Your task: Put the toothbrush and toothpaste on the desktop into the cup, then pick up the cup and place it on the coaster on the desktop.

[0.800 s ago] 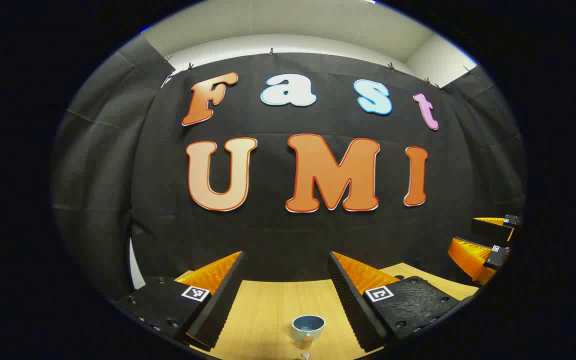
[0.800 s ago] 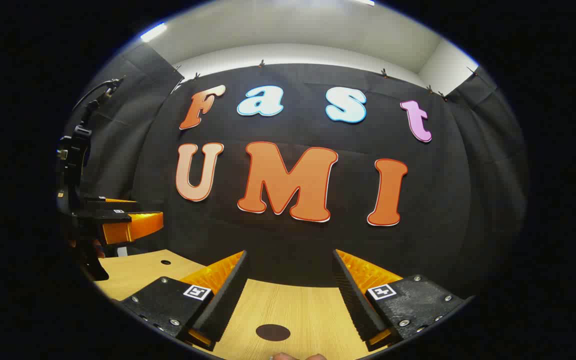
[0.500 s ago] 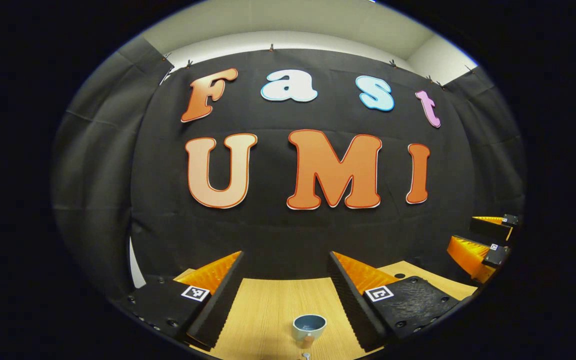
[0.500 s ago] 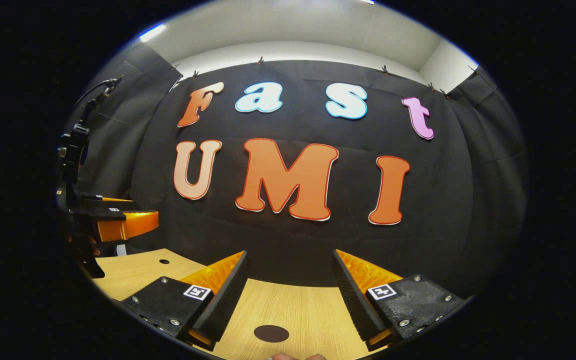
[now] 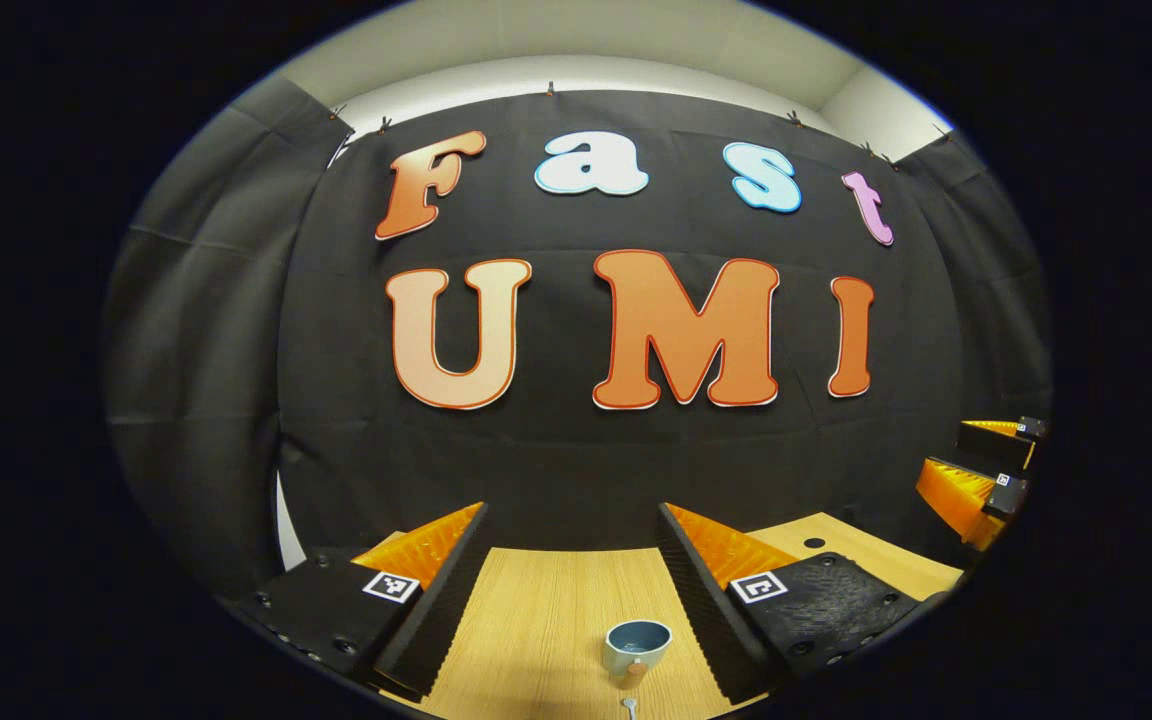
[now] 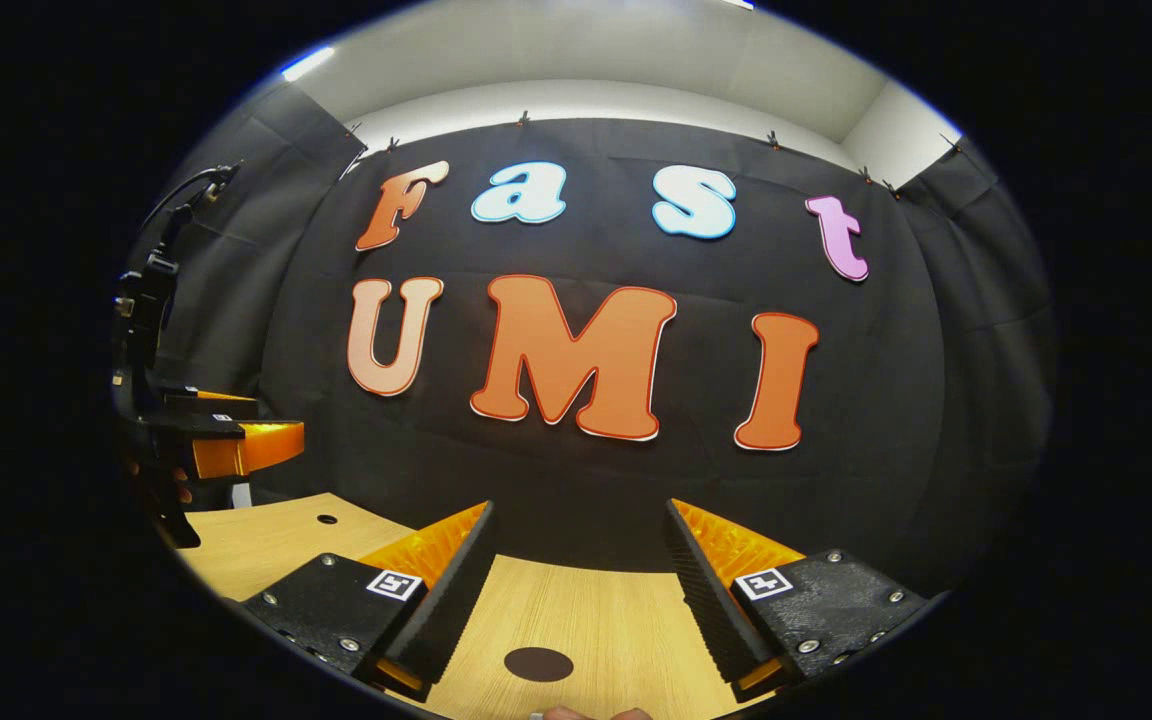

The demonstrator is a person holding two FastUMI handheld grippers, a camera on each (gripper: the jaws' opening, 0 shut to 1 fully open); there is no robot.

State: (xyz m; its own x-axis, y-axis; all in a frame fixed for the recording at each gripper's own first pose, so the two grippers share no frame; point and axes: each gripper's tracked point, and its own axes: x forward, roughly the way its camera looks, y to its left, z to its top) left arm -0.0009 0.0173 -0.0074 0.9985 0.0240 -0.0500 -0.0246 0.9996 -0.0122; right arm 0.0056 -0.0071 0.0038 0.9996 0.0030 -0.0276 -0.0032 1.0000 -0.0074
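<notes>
Wooden desktop [image 5: 546, 620] is carrying the blue cup [image 5: 637, 644] between the left gripper's [image 5: 570, 560] spread, empty fingers, a small toothbrush tip [image 5: 629, 706] just nearer. The right gripper [image 6: 578, 560], equally spread, is framing the dark coaster [image 6: 538, 663]. Descending blindly risks toppling the cup, as the toothpaste is lying unseen.

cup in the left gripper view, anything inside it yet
The blue cup stands upright on the wooden desktop between the open left gripper's fingers. What shows of its inside is bare, with nothing sticking out above the rim; the near wall hides its bottom.
</notes>
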